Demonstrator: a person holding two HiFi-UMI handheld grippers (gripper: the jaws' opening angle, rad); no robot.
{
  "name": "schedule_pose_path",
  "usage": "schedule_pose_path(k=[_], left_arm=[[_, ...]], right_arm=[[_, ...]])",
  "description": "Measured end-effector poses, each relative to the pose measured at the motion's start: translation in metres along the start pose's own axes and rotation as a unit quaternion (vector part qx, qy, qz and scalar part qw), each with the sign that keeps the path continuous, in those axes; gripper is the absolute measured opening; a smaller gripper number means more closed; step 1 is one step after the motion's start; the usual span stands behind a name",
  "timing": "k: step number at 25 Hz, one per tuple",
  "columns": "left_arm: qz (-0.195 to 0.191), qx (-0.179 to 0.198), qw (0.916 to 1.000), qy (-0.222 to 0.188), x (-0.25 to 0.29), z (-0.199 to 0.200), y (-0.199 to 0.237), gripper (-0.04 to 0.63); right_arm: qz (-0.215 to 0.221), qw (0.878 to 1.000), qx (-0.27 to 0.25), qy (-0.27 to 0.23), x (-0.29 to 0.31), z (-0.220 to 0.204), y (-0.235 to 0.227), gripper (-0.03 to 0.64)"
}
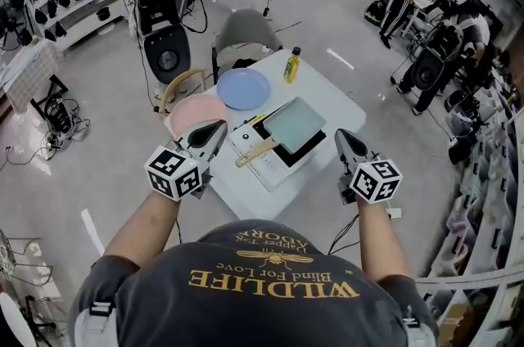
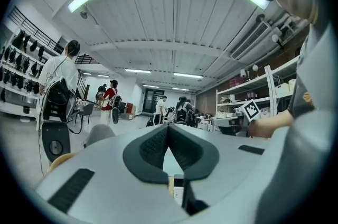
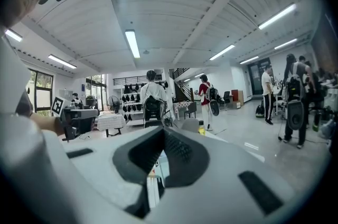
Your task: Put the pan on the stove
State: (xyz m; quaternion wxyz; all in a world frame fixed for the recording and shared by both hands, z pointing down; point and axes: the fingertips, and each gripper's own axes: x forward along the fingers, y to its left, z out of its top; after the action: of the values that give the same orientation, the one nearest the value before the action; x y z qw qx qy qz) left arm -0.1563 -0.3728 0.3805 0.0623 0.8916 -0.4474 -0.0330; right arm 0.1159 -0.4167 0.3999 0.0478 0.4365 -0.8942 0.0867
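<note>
In the head view a square grey-green pan (image 1: 295, 124) with a wooden handle (image 1: 255, 152) rests on the black top of a white portable stove (image 1: 270, 165) on a white table (image 1: 344, 104). My left gripper (image 1: 219, 127) hovers just left of the handle, clear of it. Its jaws are shut with nothing between them, and in the left gripper view (image 2: 169, 127) the tips meet. My right gripper (image 1: 340, 134) is held at the table's right edge, right of the stove. It is also shut and empty, its tips touching in the right gripper view (image 3: 161, 131).
A blue plate (image 1: 243, 88) and a pink plate (image 1: 196, 112) lie on the table's far left, with a yellow bottle (image 1: 291, 65) at the far edge. A grey chair (image 1: 246, 30) stands behind the table. Several people and equipment stands are spread around the room.
</note>
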Motion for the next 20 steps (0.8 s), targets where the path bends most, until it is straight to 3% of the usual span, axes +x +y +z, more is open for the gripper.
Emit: schedule_pose_path(k=[20], left_arm=[[-0.012,0.001,0.9999,0.004,-0.007,-0.003,-0.015,0.000]], right_arm=[[0.006,1.000,-0.006,0.004,-0.011,-0.005,0.010,-0.002]])
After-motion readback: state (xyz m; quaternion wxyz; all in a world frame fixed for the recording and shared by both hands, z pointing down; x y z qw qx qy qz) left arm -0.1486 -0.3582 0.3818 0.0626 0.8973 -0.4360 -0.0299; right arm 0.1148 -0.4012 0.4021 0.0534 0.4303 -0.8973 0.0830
